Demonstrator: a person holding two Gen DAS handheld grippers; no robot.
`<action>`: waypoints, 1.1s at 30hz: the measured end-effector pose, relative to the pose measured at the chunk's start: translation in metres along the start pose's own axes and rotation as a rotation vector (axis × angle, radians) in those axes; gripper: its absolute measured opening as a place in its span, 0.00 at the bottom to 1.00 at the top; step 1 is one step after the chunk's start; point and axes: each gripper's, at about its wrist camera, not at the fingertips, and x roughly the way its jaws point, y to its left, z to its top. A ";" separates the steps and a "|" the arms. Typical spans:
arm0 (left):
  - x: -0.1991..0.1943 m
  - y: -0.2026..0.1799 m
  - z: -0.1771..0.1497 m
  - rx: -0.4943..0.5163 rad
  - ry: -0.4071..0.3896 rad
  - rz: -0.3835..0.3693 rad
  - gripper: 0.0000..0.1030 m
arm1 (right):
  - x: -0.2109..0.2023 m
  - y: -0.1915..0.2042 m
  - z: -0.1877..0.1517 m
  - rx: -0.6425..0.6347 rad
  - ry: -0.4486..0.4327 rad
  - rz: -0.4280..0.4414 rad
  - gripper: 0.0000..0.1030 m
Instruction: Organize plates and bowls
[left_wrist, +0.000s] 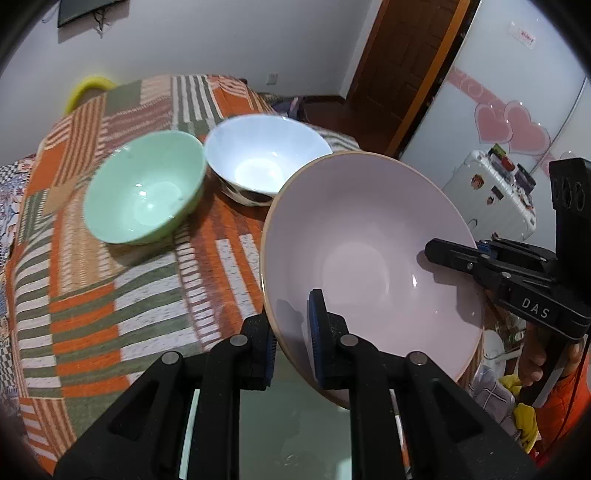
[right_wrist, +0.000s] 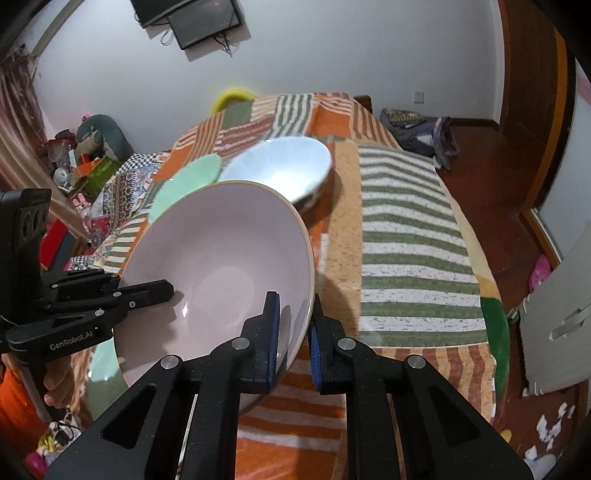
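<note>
Both tools pinch the rim of the pink bowl (left_wrist: 369, 258): the left tool (left_wrist: 293, 339) at its near edge, the right tool (right_wrist: 293, 332) at the opposite edge, holding it tilted above the striped surface (left_wrist: 122, 295). Beyond it sit a green bowl (left_wrist: 144, 192) and a white bowl (left_wrist: 266, 158), side by side.

A striped patchwork blanket (right_wrist: 406, 229) covers the table; a white suitcase (left_wrist: 491, 199) stands beside a wooden door (left_wrist: 402, 66)

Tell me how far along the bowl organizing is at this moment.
Nothing looks stacked yet. In hand: the pink bowl, clamped at opposite rim edges by the left gripper and right gripper, tilted above the patchwork cloth. Left: the green bowl and white bowl sit side by side, separate.
</note>
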 end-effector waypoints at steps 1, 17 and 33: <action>-0.006 0.002 -0.001 -0.003 -0.009 0.002 0.15 | -0.002 0.004 0.001 -0.006 -0.003 0.001 0.13; -0.093 0.060 -0.047 -0.099 -0.105 0.080 0.15 | 0.002 0.093 -0.002 -0.134 -0.001 0.058 0.13; -0.145 0.144 -0.119 -0.250 -0.112 0.197 0.15 | 0.047 0.186 -0.010 -0.270 0.079 0.167 0.13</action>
